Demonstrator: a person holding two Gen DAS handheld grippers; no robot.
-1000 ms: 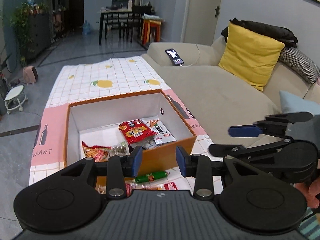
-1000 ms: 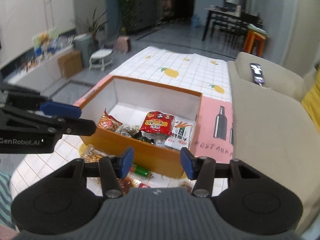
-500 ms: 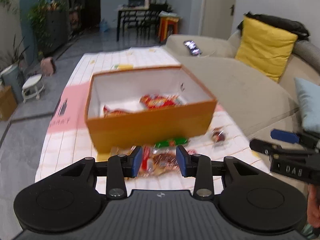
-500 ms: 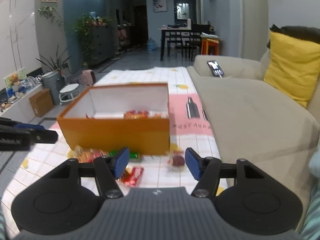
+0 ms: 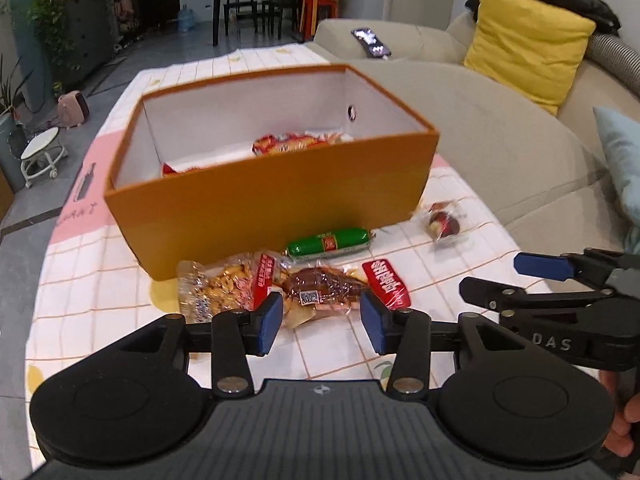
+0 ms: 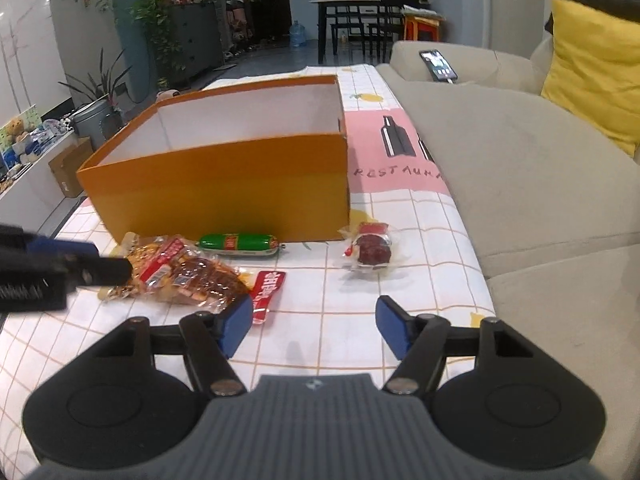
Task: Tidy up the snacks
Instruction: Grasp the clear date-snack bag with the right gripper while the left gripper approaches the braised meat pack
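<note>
1. The orange box [image 5: 276, 196] stands open at centre frame on the checked cloth [image 5: 80, 280], its long axis running left to right in the left view; red packets [image 5: 288, 142] lie inside near its far wall
2. The green sausage [image 5: 328, 242] lies just before the box's near wall, long axis across the frame, right end slightly higher
3. Below it a brown packet [image 5: 324, 290] lies slantwise, overlapping a peanut bag [image 5: 224, 286] on its left; a red sachet [image 5: 386, 282] lies at its right end, long axis running from upper left to lower right
4. A small dark-red snack [image 6: 372, 252] lies apart, right of centre in the right view
5. Left gripper [image 5: 322, 320]: jaws part-open and opening, nothing gripped; the brown packet shows between them
6. Right gripper [image 6: 314, 326]: jaws wide and opening, only bare cloth between them
</note>
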